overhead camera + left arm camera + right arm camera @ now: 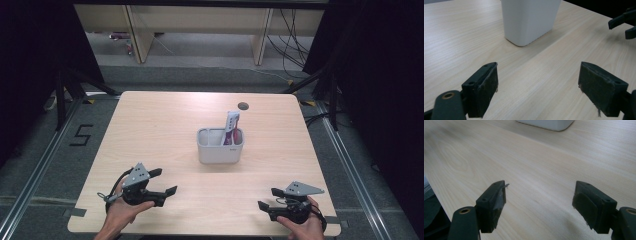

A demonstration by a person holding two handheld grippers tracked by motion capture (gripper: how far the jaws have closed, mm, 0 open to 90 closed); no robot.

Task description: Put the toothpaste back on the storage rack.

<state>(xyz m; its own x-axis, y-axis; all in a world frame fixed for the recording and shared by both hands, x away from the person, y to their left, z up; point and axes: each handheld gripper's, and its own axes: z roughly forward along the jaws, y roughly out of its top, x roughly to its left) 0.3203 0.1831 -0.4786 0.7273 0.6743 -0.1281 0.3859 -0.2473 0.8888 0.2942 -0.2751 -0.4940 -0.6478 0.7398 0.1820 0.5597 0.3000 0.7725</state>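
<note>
Pale wood-grain laminate forms the table [150,130], rounded at the corners, with a small dark round hole [243,106] near its far edge.

Left gripper [166,182]: we hold it low over the near left part of the top, hand [125,207] wrapped round its body, jaws spread wide and holding nothing. In the left gripper view its black pads [489,86] show worn, frayed edges, with bare wood between them.

Right gripper [269,198]: we hold it low over the near right corner, pointing inward toward the left one, jaws likewise wide apart and empty. Its pads [499,202] look scuffed.

White plastic caddy [220,146]: squarish, smooth-walled, divided into compartments, standing upright at mid-table, well apart from both grippers. A red-and-white tube [231,127] stands tilted in its right compartment, its top rising above the rim.

Open room: bare wood on every side of the caddy and between the two grippers.
</note>
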